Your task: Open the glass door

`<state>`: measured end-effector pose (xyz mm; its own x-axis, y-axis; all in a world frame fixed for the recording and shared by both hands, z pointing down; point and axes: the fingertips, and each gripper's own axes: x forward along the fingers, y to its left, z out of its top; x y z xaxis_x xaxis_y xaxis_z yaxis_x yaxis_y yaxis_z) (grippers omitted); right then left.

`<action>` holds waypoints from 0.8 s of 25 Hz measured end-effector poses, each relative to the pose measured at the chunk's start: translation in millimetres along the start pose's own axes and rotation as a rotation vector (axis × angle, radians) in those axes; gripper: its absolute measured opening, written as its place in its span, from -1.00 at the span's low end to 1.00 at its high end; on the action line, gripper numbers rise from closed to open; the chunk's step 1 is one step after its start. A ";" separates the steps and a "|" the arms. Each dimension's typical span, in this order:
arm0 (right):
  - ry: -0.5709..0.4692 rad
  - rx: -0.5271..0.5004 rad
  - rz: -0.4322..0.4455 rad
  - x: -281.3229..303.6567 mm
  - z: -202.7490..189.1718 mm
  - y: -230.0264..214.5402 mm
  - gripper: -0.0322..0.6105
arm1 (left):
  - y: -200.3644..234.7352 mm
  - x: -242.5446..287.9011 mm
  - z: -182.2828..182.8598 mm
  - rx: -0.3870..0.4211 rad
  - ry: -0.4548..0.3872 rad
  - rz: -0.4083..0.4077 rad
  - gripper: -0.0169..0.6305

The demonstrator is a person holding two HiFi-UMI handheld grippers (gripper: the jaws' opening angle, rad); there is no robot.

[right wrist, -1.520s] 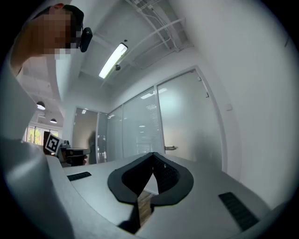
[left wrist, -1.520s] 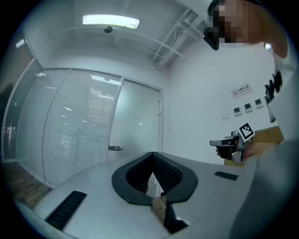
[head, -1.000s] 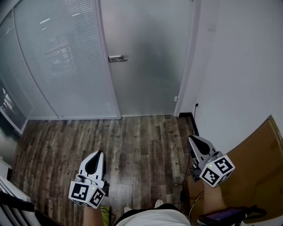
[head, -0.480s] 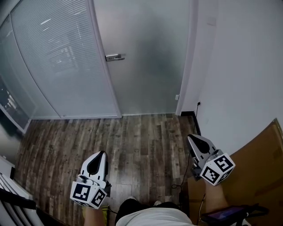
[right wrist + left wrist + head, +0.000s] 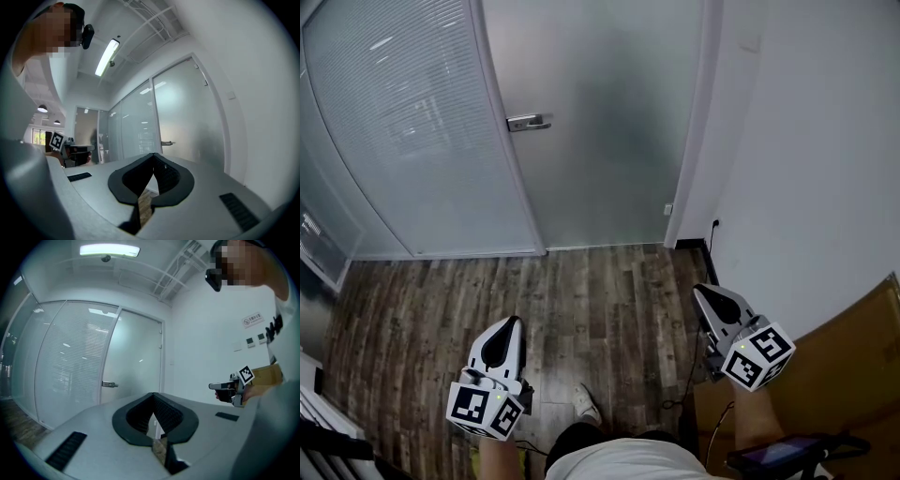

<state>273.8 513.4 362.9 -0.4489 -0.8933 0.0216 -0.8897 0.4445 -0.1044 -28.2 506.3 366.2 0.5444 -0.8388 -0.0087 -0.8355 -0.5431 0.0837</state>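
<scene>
frosted glass fills the way ahead: the glass door stands shut at the far side of the wood floor, between a striped glass panel on its left and the white wall on its right. its one hold is the small metal lever handle at the door's left edge, well apart from both of my tools. my left gripper and right gripper hang low over the floor, pointing toward the door, each with its jaws pressed together and nothing between them.

i judge the pane heavy and stiff, and i'd guess it swings slowly about its right edge. the glass face is smooth and gives no purchase. it won't forgive a hard knock either, so i'd keep the tool tips off it. the lever is the place to hold: thin, rigid, likely slick, best pinched near its free end once one pair of jaws is spread. the left gripper lines up with it more closely.
</scene>
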 end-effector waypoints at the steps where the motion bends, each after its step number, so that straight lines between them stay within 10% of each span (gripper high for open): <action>1: 0.001 -0.006 0.000 10.9 2.8 -1.7 -0.89 | 7.4 8.9 2.1 0.000 -0.001 -0.005 -0.95; 20: -0.035 -0.023 0.036 244.8 31.8 15.6 -0.89 | 203.2 118.1 21.5 -0.006 0.000 0.012 -0.95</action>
<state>152.7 299.6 335.0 -0.4774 -0.8785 -0.0168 -0.8751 0.4771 -0.0811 -135.3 296.1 360.7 0.5342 -0.8453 -0.0073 -0.8416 -0.5326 0.0901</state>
